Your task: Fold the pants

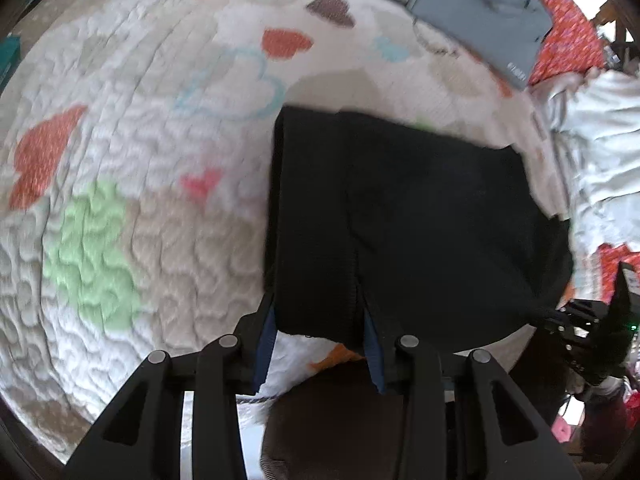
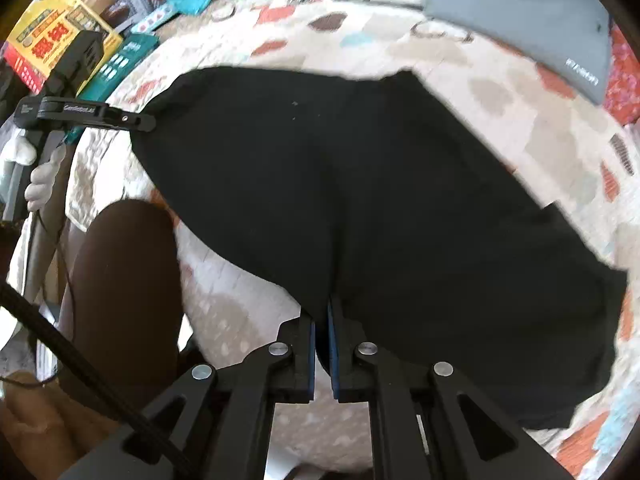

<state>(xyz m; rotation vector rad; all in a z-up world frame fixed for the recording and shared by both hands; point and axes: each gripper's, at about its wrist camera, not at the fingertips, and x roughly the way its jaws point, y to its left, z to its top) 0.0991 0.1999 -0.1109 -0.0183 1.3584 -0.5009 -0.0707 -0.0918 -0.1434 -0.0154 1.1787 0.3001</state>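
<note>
The black pants (image 1: 400,216) lie spread on a quilted bedspread (image 1: 132,184) patterned with hearts in red, green and blue, and everything else is placed here relative to them.

In the left wrist view, the left gripper (image 1: 320,320) sits at the near hem of the pants. Its two blue-padded fingers (image 1: 266,340) stand partly apart with a bunched fold of the black cloth filling the space between them, so the jaws are clamped on the pants at their near left corner. The rest of the garment stretches away from the fingers toward a grey folded garment (image 1: 480,16) that lies beyond the far edge of the pants, well apart from them.

In the right wrist view, the right gripper (image 2: 322,320) meets the near edge of the pants around the middle. Its jaws are nearly together, pinching a thin edge of the black fabric between the blue pads (image 2: 334,344). From there the pants fan out to both sides. The left gripper (image 2: 136,122) shows at the left corner of the pants, touching the cloth.
</note>
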